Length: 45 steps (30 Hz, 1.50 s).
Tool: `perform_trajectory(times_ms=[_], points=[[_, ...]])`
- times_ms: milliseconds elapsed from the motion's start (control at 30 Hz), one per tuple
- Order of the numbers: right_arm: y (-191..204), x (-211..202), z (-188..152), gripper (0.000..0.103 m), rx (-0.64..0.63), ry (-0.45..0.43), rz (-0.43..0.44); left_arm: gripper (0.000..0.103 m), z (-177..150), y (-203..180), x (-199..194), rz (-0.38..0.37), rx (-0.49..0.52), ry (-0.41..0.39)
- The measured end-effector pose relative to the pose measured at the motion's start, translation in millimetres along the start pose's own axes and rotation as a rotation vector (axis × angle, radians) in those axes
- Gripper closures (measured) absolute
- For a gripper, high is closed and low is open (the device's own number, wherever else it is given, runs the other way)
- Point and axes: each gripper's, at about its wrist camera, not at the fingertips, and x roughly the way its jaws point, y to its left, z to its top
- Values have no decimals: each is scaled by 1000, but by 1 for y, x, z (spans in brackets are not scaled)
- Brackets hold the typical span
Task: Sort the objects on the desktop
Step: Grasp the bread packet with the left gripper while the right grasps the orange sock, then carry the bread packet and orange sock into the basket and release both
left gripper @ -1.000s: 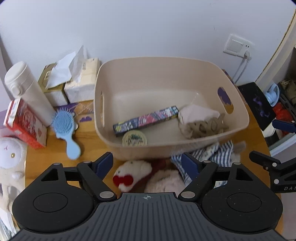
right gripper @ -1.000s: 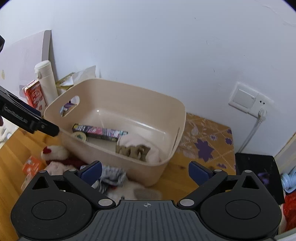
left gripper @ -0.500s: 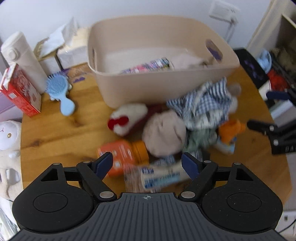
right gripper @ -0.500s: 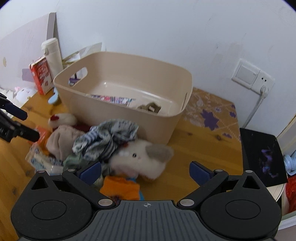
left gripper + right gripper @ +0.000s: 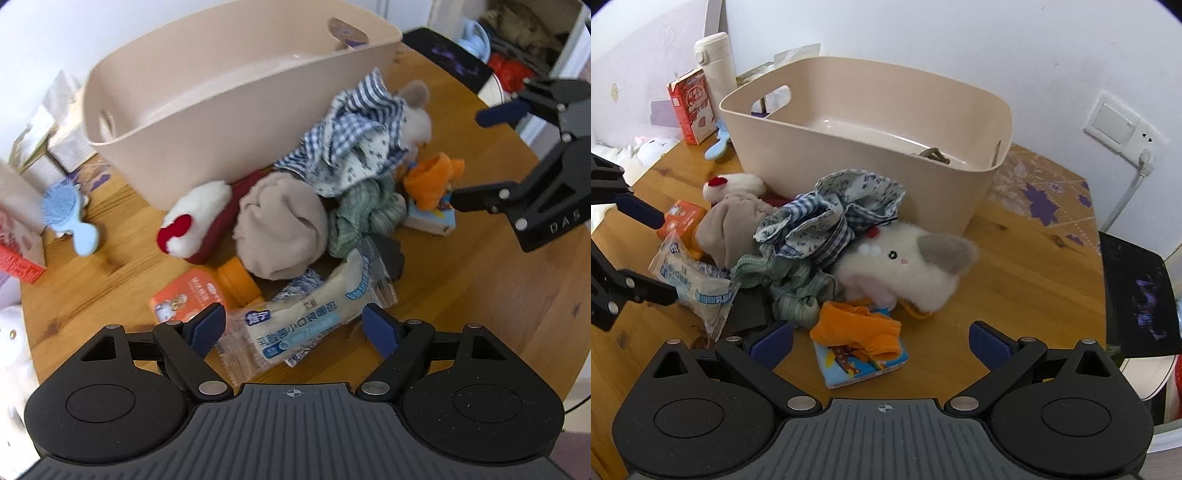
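Note:
A beige bin (image 5: pixel 207 99) (image 5: pixel 871 147) stands at the back of the round wooden table. In front of it lies a pile: a checked blue cloth (image 5: pixel 351 136) (image 5: pixel 831 218), a beige cloth (image 5: pixel 284 225), a green knit (image 5: pixel 365 218), a white plush with grey ears (image 5: pixel 905 266), an orange garment (image 5: pixel 857 328) on a small picture book (image 5: pixel 864 365), a red-and-white plush (image 5: pixel 192 225), an orange bottle (image 5: pixel 207 291) and a bread packet (image 5: pixel 299 321) (image 5: pixel 690 284). My left gripper (image 5: pixel 293 328) is open, its jaws on either side of the bread packet. My right gripper (image 5: pixel 881 339) is open over the orange garment.
A blue hairbrush (image 5: pixel 66 206), a red carton (image 5: pixel 692 105), a white flask (image 5: pixel 716 66) and tissue boxes (image 5: pixel 48 136) stand at the table's left. A black pad (image 5: pixel 1137 302) lies at the right edge. A wall socket (image 5: pixel 1123 123) is behind.
Both grippers have pulled back from the bin and dropped toward the pile. The left one now sits low over the bread packet, the right one over the orange garment. Both stay open.

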Motion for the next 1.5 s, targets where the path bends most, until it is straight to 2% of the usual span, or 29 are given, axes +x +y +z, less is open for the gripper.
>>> perform_trajectory(times_ms=[233, 433, 667, 733, 833, 867, 900, 1033, 1100, 1200, 1500], points=[[-1, 12, -1, 3, -6, 13, 31, 21, 3, 3, 15, -19, 4, 23], [-4, 22, -2, 16, 16, 30, 56, 22, 5, 0, 20, -46, 26, 25], [-3, 31, -3, 33, 12, 52, 85, 27, 6, -7, 25, -68, 70, 44], [-2, 32, -3, 36, 12, 51, 88, 32, 8, -7, 25, -75, 69, 38], [-1, 32, -3, 46, 9, 47, 98, 46, 11, -9, 24, -85, 70, 22], [-1, 32, -3, 54, 7, 47, 101, 50, 11, -9, 24, -87, 67, 16], [0, 31, -3, 65, 5, 49, 106, 53, 12, -10, 24, -89, 69, 10], [3, 29, -5, 81, 1, 52, 118, 63, 12, -13, 21, -100, 66, -13], [4, 27, -7, 83, 3, 52, 118, 71, 11, -11, 20, -106, 69, -25], [3, 22, -12, 86, 13, 50, 120, 78, 10, -12, 17, -112, 72, -38], [7, 3, -20, 87, 47, 21, 103, 82, -3, -13, 13, -144, 32, -47]])
